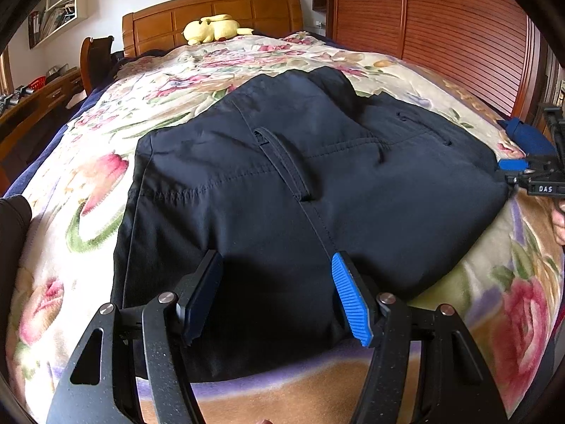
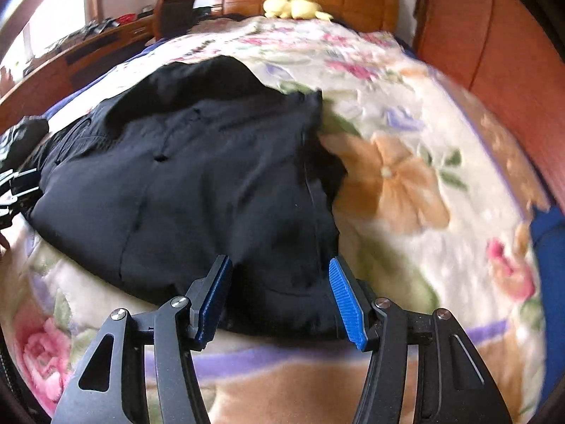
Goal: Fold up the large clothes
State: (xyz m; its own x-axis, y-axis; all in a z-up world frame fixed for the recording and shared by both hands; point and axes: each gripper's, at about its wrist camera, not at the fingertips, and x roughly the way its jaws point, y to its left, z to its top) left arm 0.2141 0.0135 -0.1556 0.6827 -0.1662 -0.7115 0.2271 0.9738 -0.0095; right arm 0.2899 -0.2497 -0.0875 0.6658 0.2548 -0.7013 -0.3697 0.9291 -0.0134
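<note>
Both wrist views close, angled down; share trousers (image 1: 282,176), bed (image 2: 406,134).

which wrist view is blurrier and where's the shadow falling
Right wrist view: motion-smeared, worst on the floral blanket. Left wrist view: sharp, stitching on the black trousers readable, a dark shadow on them between the left tool's open fingers. Both bulge from fisheye.

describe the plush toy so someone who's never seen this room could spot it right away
Start from the bed with the floral blanket and look to its far end, at the wooden headboard. The plush toy lies slumped against its base, on top of the blanket. It is the only pale yellow, soft thing there, well apart from the dark trousers spread nearer the camera.
</note>
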